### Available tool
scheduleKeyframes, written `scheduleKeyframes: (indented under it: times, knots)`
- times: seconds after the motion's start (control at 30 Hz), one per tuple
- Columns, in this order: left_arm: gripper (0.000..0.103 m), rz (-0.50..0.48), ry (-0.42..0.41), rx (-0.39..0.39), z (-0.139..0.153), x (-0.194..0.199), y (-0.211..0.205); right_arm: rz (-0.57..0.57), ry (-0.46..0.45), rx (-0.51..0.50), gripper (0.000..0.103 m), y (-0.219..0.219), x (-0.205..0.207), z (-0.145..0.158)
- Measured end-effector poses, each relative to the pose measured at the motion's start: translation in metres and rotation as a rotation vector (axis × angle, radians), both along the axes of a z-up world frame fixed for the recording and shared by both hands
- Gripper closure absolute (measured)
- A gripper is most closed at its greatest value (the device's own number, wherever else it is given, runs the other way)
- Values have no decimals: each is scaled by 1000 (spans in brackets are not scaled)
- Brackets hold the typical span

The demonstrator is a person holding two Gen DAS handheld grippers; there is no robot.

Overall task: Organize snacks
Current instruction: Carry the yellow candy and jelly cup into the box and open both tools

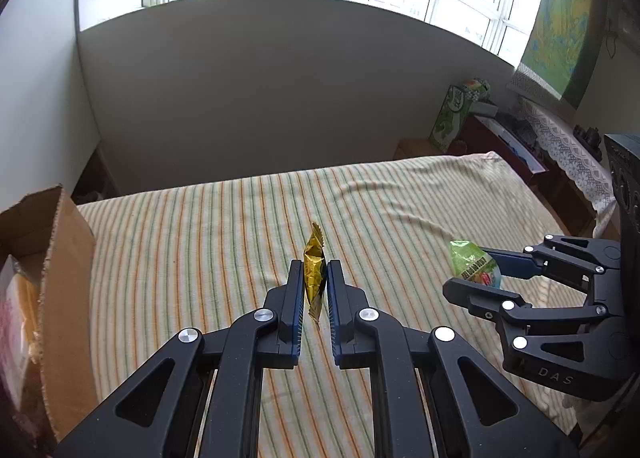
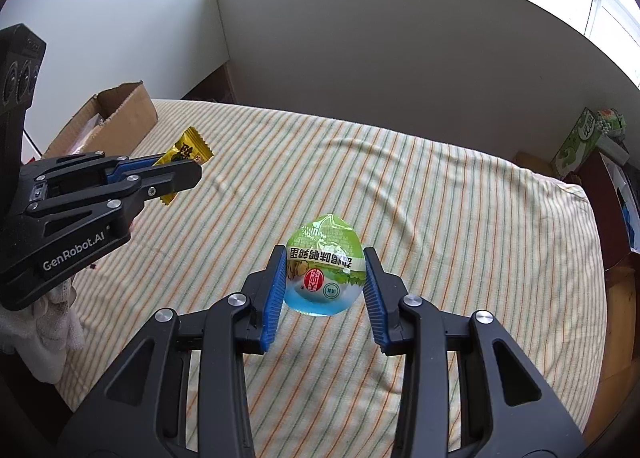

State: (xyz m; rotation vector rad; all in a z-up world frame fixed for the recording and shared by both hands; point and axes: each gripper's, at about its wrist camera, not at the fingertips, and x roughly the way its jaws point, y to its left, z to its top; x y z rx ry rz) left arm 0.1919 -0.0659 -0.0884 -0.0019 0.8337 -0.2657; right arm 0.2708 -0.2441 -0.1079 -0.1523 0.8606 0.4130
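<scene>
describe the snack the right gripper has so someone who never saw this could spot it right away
Start at the striped bedspread below the window. Above its middle, the right hand-held gripper pinches a rounded, egg-shaped packet between its blue pads. It is green on top, blue below, with a red round logo, unlike the flat gold wrapper in the left hand-held gripper.

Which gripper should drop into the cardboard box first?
Left, probably. The left gripper, shut on the gold snack packet, is nearer the cardboard box at its side. The right gripper, holding the green pouch, is farther away.
</scene>
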Motion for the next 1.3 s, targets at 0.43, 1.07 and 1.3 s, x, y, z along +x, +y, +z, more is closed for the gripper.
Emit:
scheduleKeyframes:
  times: [0.43,1.07,1.3]
  knots:
    - [93,32,-116,0,36,-52,47,74,-84,-5,65,71,-32,46]
    - [93,281,-187,-11,45,-101,190,335,-61,38,65,227,-70,43]
    - [93,325,-154,-23,37,-95,210,406,-47,21,63,259,-81,31]
